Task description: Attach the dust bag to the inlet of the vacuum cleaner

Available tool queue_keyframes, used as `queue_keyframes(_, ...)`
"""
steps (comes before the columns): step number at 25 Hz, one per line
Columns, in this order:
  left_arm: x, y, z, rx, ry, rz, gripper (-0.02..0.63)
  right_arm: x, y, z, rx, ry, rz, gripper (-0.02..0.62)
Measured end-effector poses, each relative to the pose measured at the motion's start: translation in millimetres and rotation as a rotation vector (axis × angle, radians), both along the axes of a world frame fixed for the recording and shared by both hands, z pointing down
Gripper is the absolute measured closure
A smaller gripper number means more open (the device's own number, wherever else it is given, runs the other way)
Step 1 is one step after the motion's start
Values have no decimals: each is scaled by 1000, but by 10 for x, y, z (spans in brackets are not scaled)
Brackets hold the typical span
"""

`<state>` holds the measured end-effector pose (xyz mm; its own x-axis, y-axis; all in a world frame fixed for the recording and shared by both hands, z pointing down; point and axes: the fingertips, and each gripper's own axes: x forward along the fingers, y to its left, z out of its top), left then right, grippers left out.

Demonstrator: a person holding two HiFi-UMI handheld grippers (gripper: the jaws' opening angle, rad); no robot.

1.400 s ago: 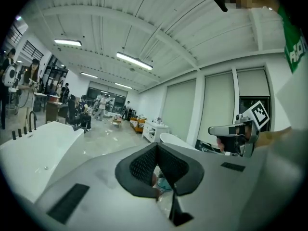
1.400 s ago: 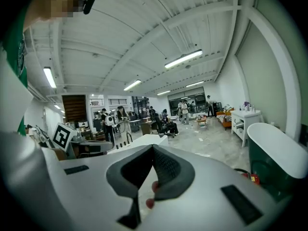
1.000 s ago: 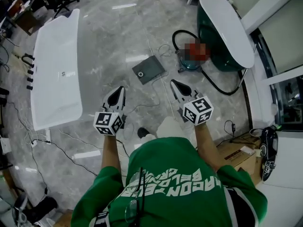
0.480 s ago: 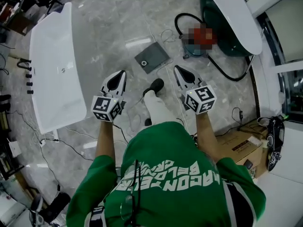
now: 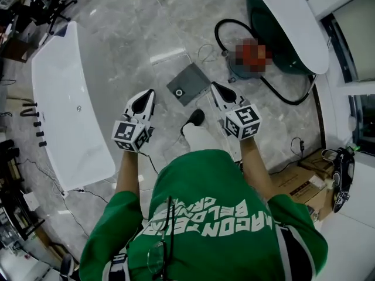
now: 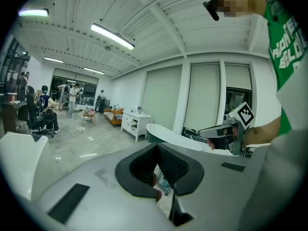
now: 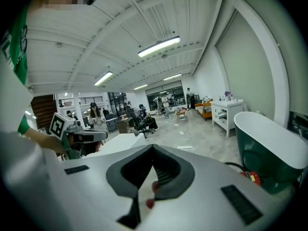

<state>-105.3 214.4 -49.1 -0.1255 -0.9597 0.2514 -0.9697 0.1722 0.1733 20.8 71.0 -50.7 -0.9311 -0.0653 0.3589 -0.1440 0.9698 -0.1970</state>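
Note:
The dust bag (image 5: 187, 84), a flat grey square with a round hole, lies on the marble floor. To its right stands the teal vacuum cleaner (image 5: 241, 69) with a black hose (image 5: 281, 95) looping around it. My left gripper (image 5: 149, 93) hangs left of the bag, and my right gripper (image 5: 214, 88) hangs between bag and vacuum. Both are above the floor, shut and holding nothing. In the left gripper view the jaws (image 6: 157, 148) meet at the tip; in the right gripper view the jaws (image 7: 153, 150) do the same, and the vacuum's red top (image 7: 250, 177) shows low right.
A white bathtub (image 5: 64, 110) stands to the left, and a green bathtub with a white rim (image 5: 287, 22) behind the vacuum. Thin cables (image 5: 202, 54) cross the floor near the bag. A cardboard box (image 5: 299, 183) sits at the right. The person's shoe (image 5: 193, 119) is just before the bag.
The person has stepped forward. Both grippers have moved closer to the dust bag and now flank it. Their jaws look the same.

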Motion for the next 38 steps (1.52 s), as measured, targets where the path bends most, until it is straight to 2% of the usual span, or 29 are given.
queue_keyframes(5, -446, -742, 94, -14, 3, 63, 607, -433, -582, 136, 2, 17, 15, 594)
queue_keyframes(13, -731, -1431, 292, -68, 10, 185, 607, -704, -1200, 402, -35, 45, 80, 594)
queue_keyframes(21, -885, -1697, 645, -121, 16, 297, 607, -878, -1463, 580, -22, 27, 146, 594)
queue_keyframes(27, -1141, -1736, 882, -163, 20, 365, 607, -1109, -1458, 781, -20, 45, 197, 594)
queue_keyframes(33, -1461, -1698, 1273, -209, 28, 421, 607, -1227, -1601, 1197, -40, 67, 301, 594)
queue_keyframes(38, -1741, -1665, 1674, -231, 52, 421, 607, -1391, -1666, 1672, -50, 101, 341, 594)
